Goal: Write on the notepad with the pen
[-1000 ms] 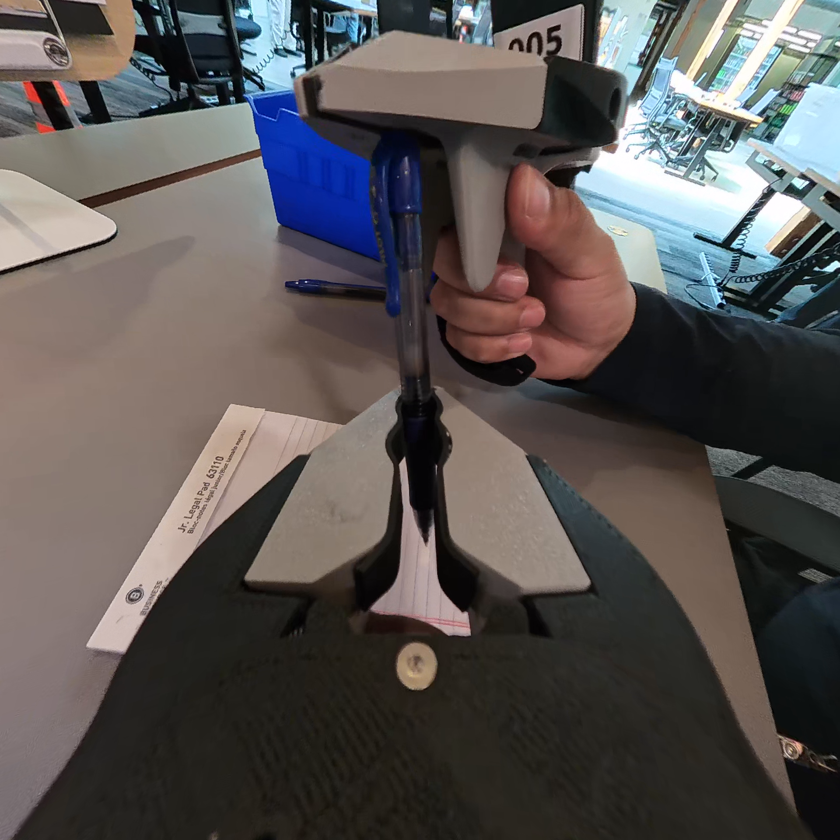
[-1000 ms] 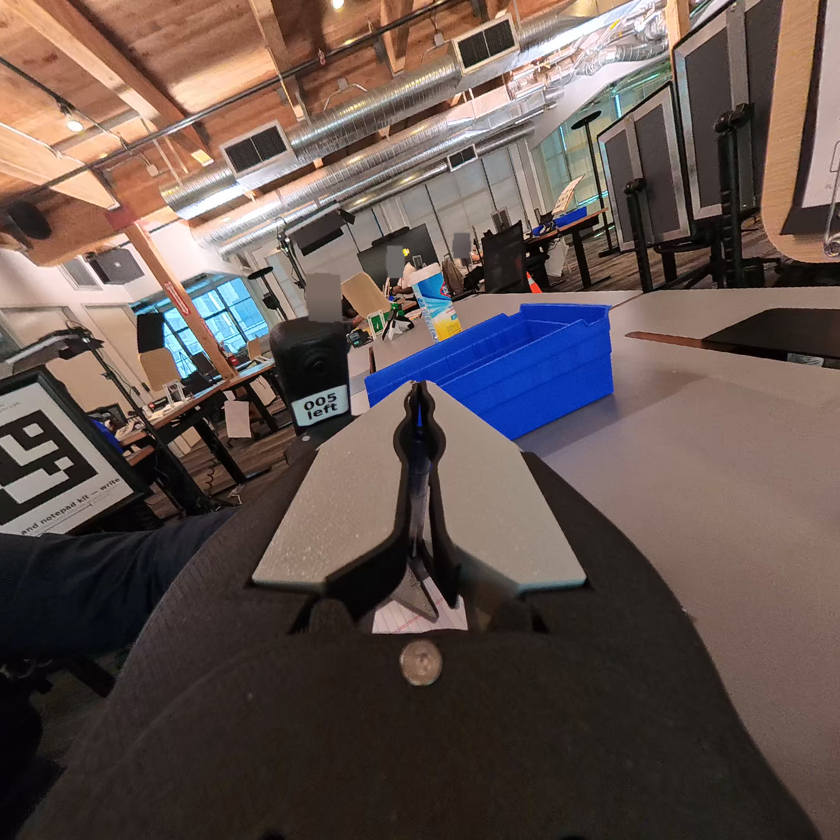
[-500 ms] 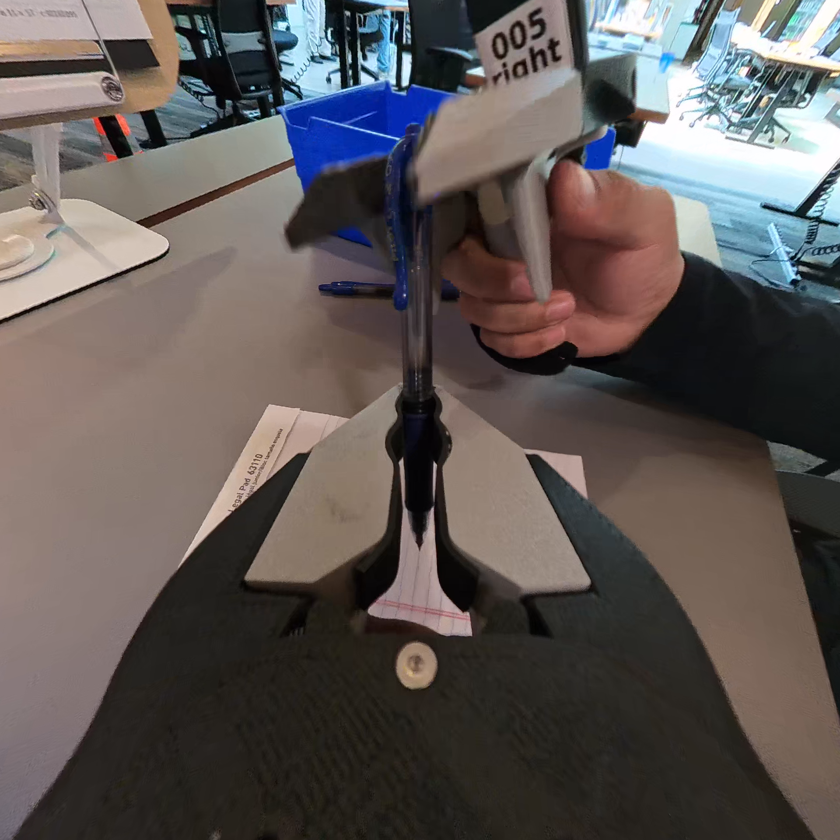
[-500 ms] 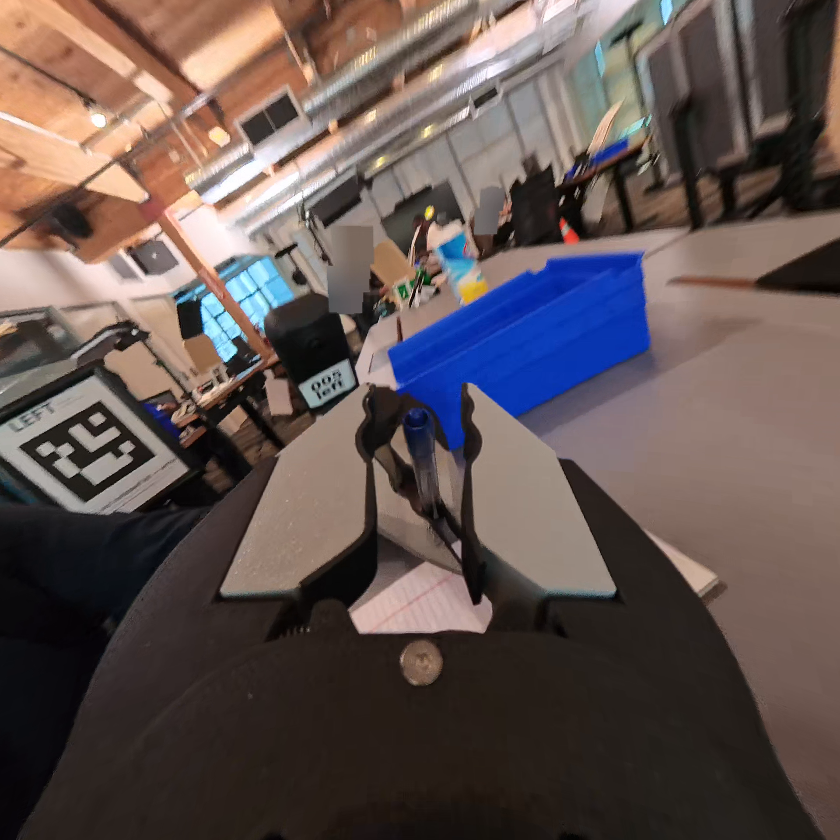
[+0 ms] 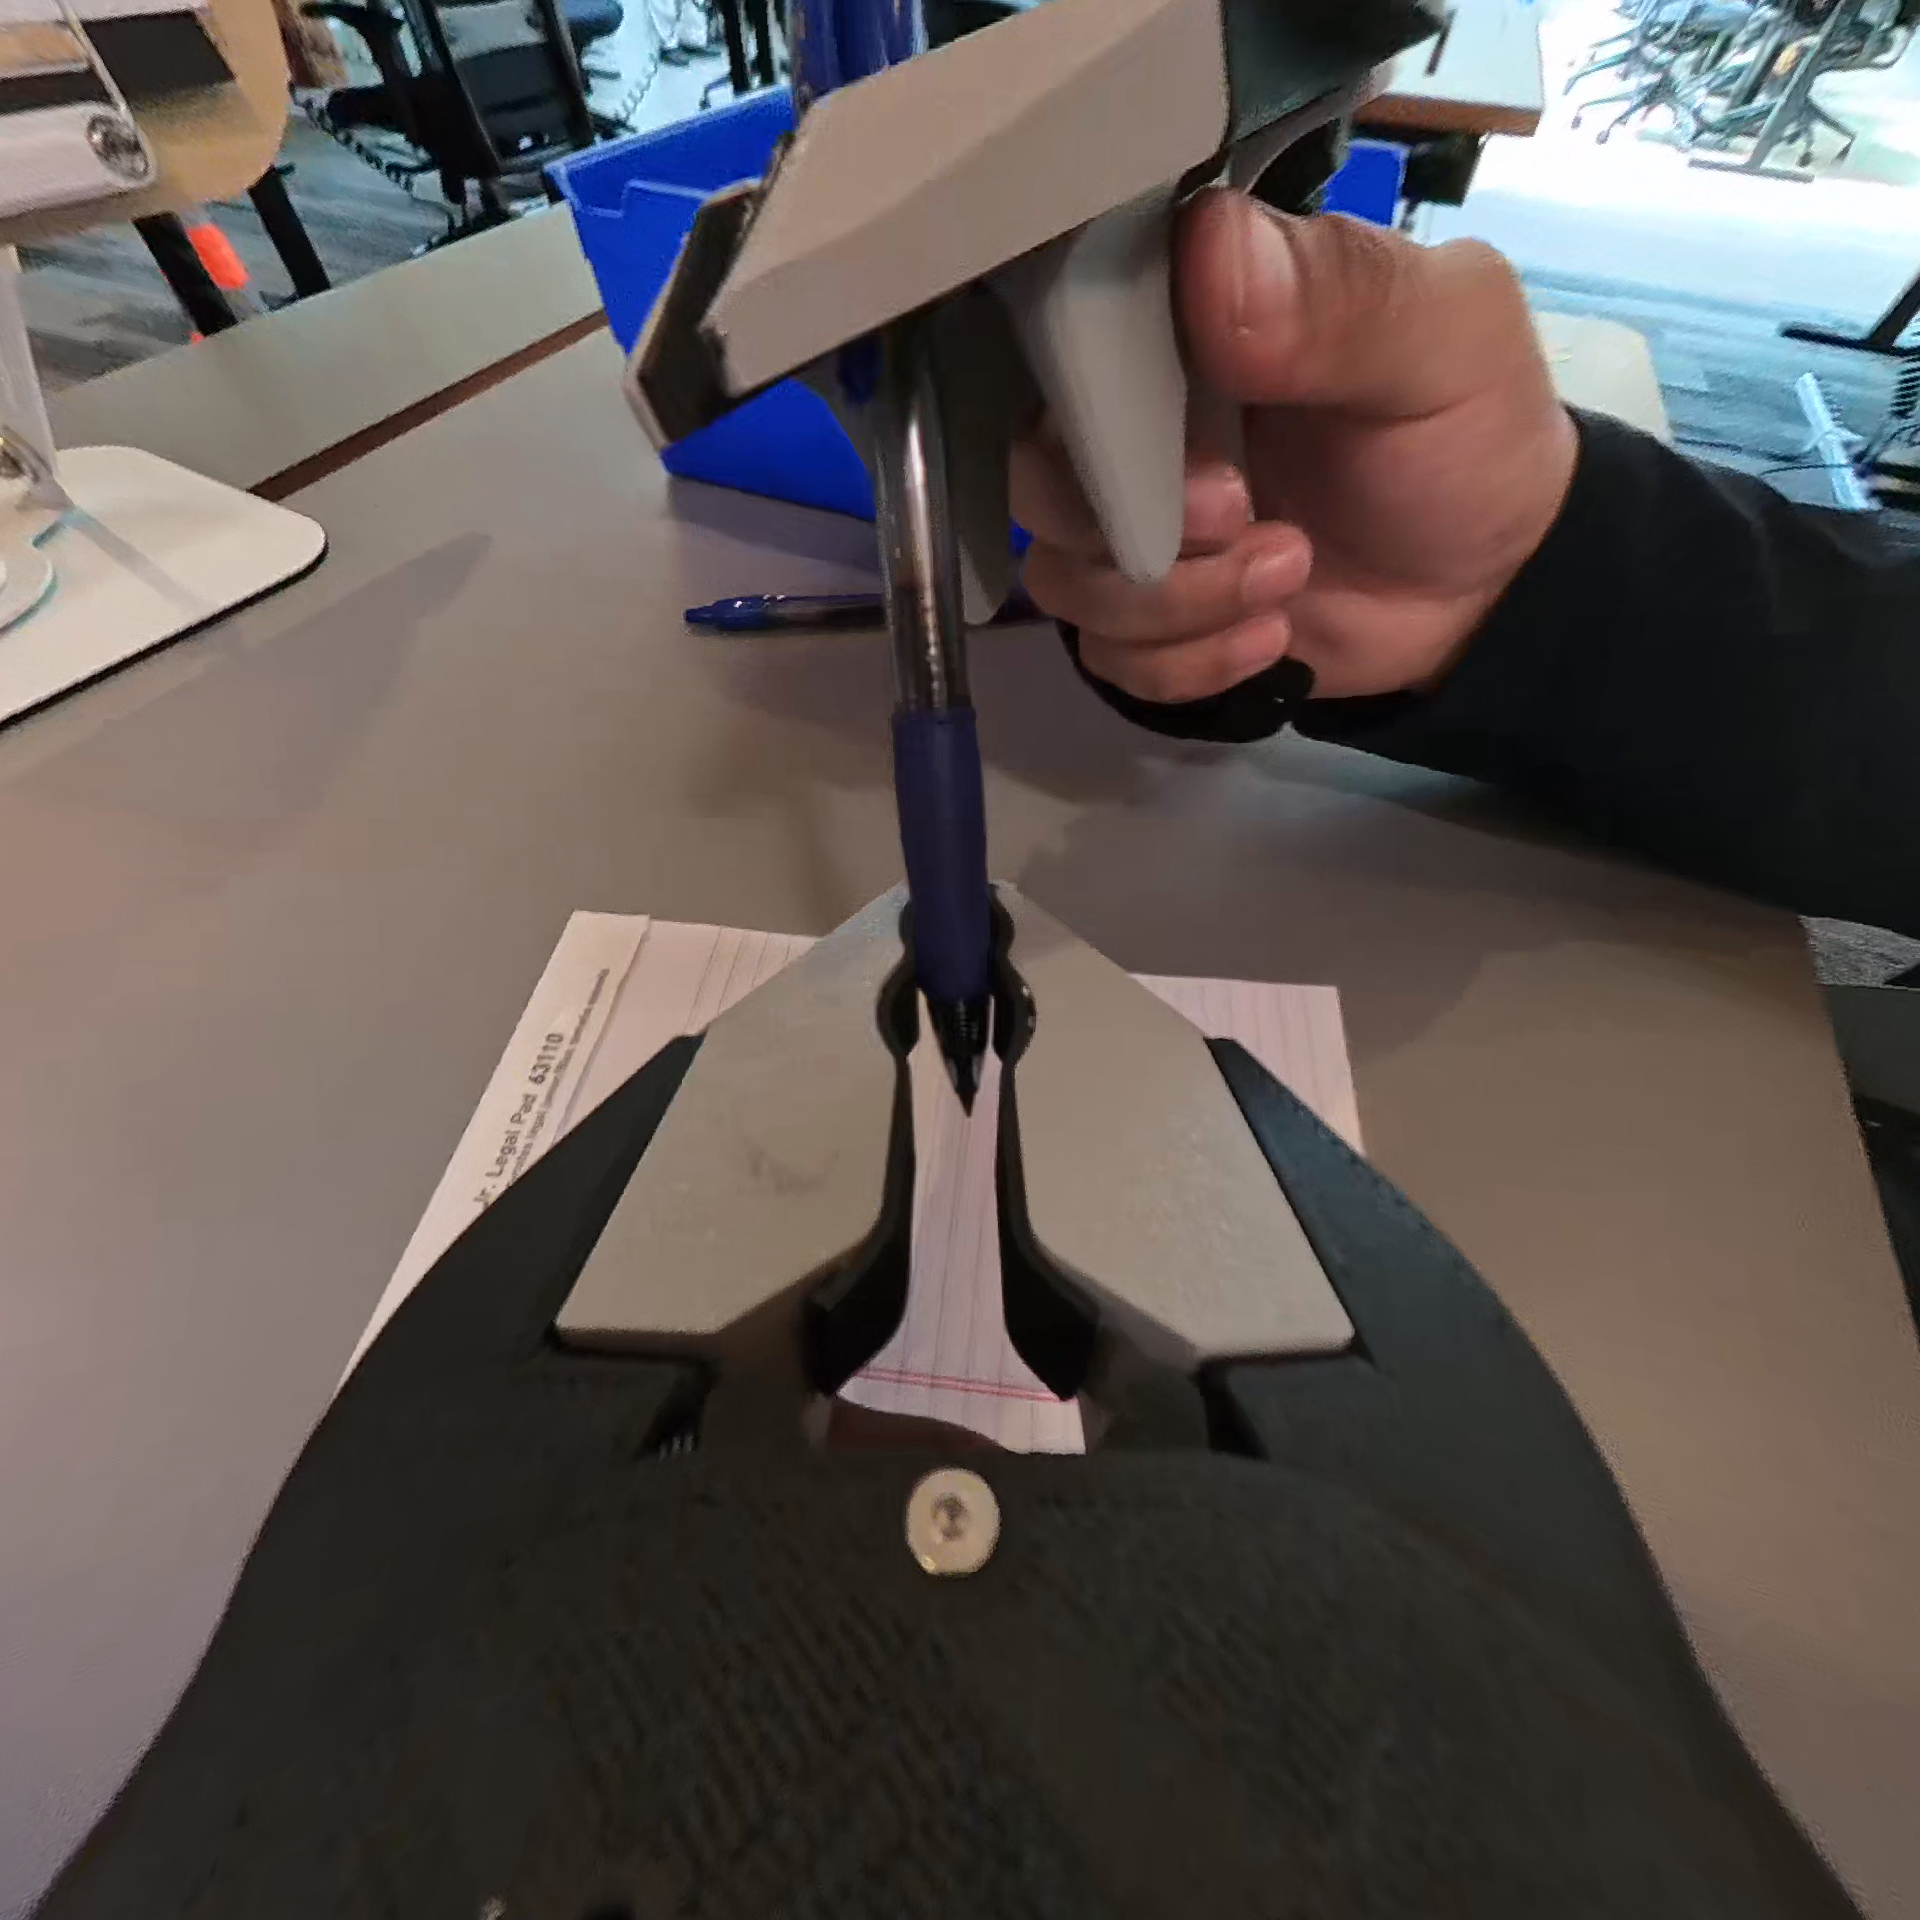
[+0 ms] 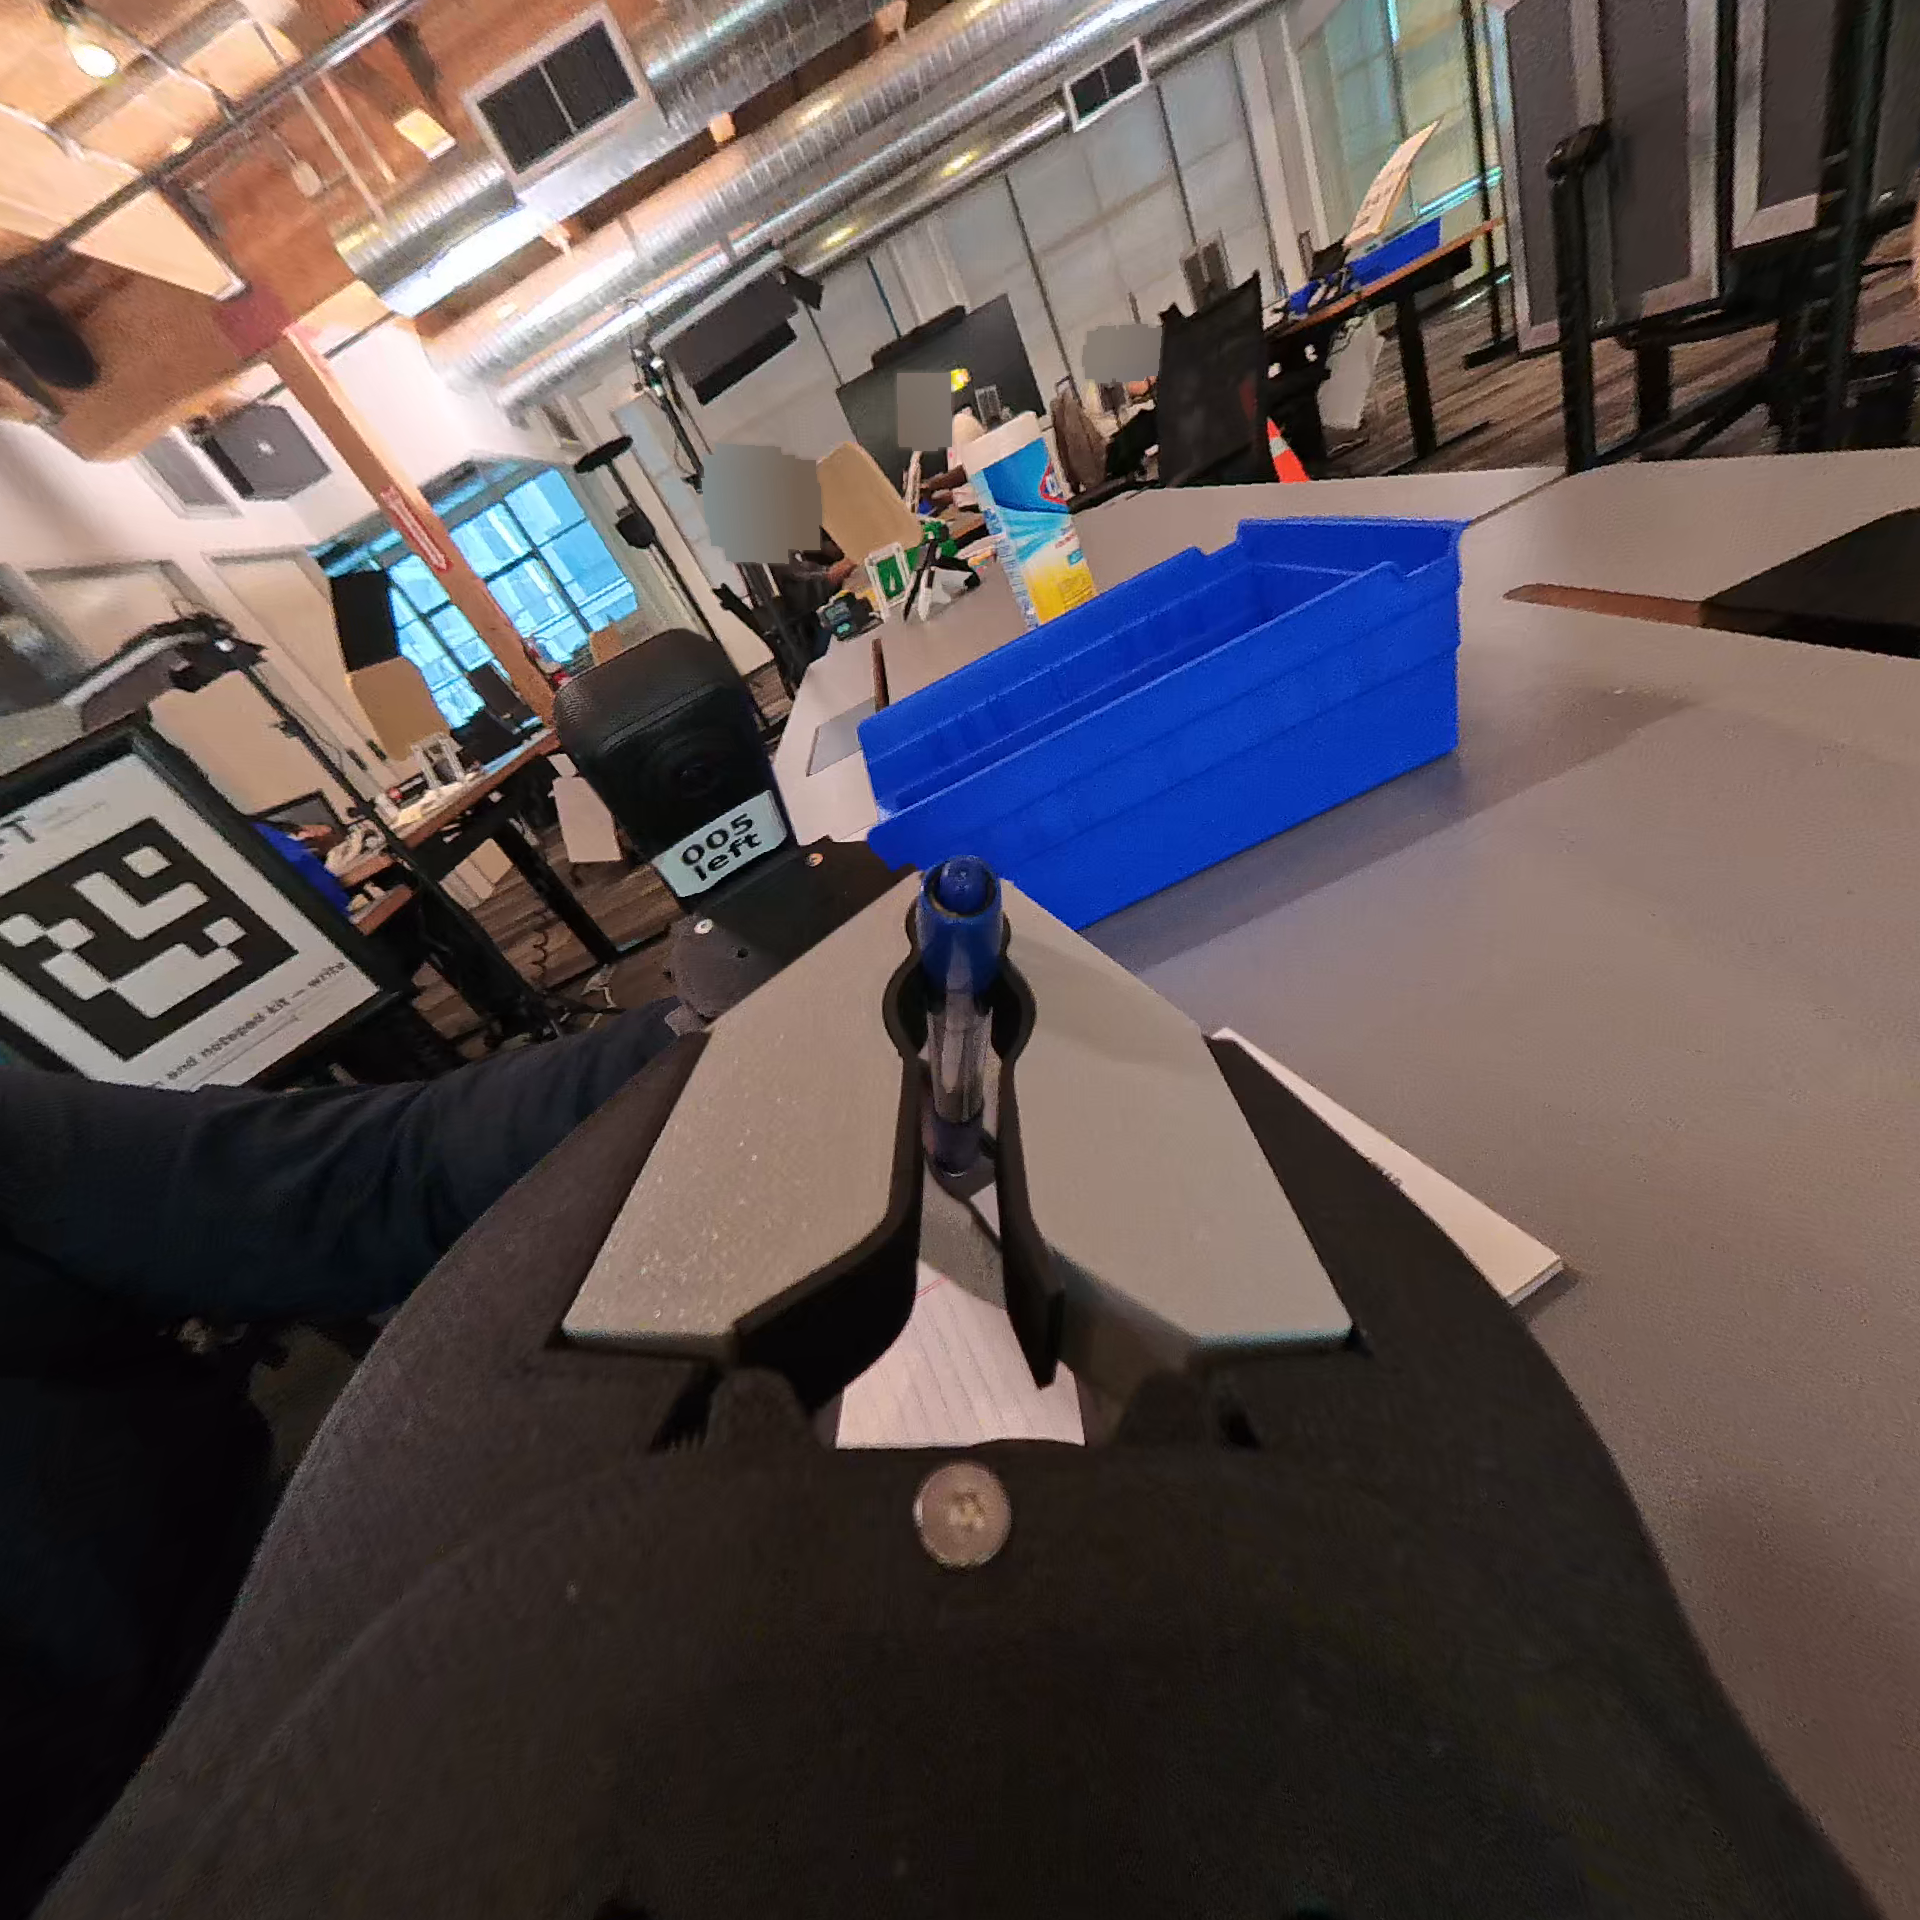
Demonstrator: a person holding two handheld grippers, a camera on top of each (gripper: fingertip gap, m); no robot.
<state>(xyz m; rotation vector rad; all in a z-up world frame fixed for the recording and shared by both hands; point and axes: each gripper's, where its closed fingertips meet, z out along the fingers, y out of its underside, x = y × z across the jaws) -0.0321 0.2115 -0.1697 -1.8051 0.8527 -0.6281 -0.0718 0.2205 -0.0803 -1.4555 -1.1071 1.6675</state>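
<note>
Pen (image 5: 940,831) stands near upright, tip down over the lined notepad (image 5: 727,961) on the grey table (image 5: 312,831). Left gripper (image 5: 951,1023) is clamped narrow on the blue grip just above the tip, probably steadying it. Right gripper (image 6: 958,1013) closes around the clear barrel near the cap end (a regrasp for writing, likely). Tip looks just off the paper. Printed strip along the pad's edge and number stickers on both grippers: wording skipped. Spare pen (image 5: 779,611) lies before the blue bin (image 6: 1195,748).

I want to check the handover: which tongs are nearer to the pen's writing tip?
Left. The left tongs close around the pen beside its tip; the right tongs hold its cap end.
</note>
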